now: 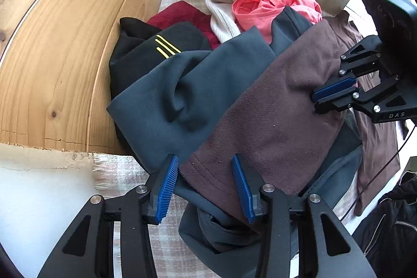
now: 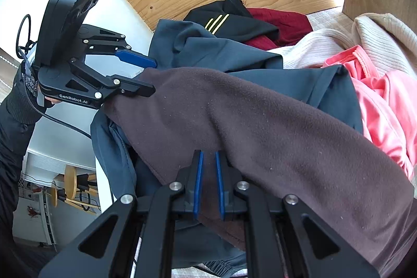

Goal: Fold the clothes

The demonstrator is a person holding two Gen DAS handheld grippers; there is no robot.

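Your brown fleece (image 2: pixel 273 121) runs off the right wrist view's lower right edge, so its far end is cut off. It covers much of the grey-blue garment (image 1: pixel 182 95) beneath. The red garment (image 1: pixel 182 14) shows only partly behind the pile.

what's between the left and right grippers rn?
The brown fleece garment spans between them, seen in both wrist views. The right gripper is shut on one edge; the left gripper is open around the other end.
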